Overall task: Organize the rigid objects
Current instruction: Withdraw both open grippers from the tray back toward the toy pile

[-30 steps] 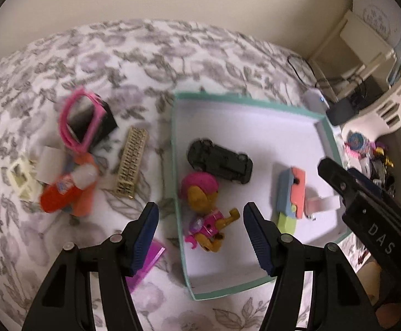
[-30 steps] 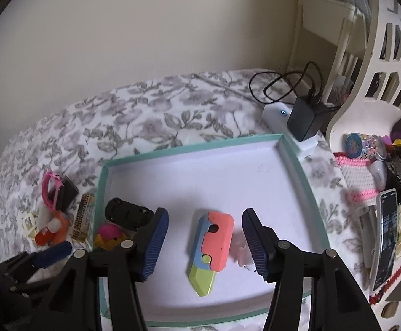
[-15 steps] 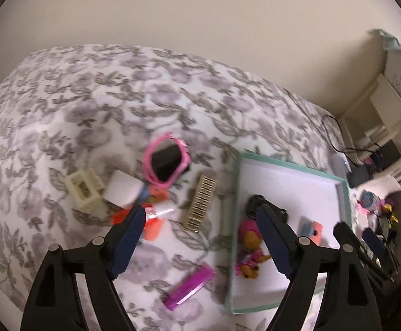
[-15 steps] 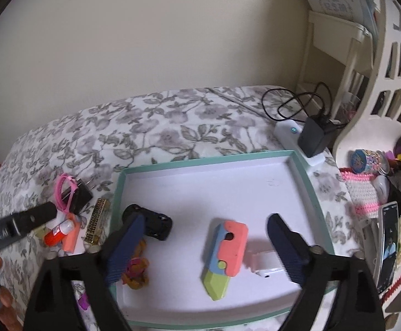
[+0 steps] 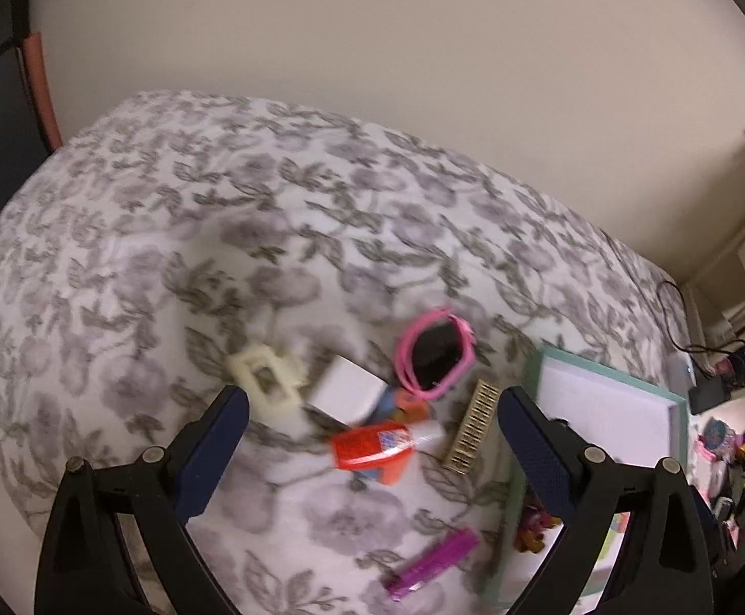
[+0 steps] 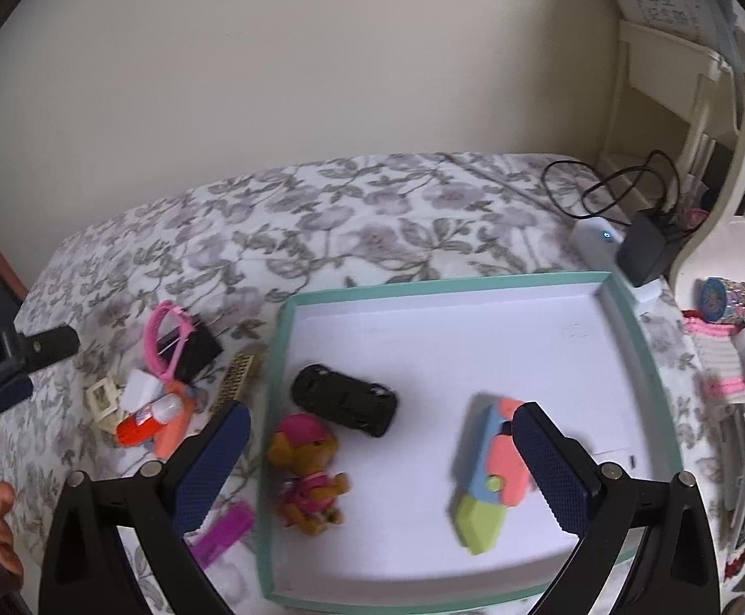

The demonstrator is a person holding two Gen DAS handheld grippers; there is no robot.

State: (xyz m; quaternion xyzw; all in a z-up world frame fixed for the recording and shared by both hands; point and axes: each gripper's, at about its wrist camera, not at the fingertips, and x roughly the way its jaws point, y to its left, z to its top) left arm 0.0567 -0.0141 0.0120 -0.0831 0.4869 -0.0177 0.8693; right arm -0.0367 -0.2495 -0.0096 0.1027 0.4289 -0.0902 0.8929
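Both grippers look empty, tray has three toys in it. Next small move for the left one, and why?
Probably lower the left hand-held gripper onto the red glue bottle. Its jaws have just been opening and hold nothing, and the bottle lies between them, on top of the pile on the floral bedspread, outside the teal tray. The right hand-held gripper hangs open over the tray.

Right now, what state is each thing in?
Left gripper: open, empty, jaws just widened.
Right gripper: open, empty, jaws just widened.
Tray: holds three toys.
Toy car: in tray, upright.
Pup figure: lying down.
Glue bottle: lying outside tray.
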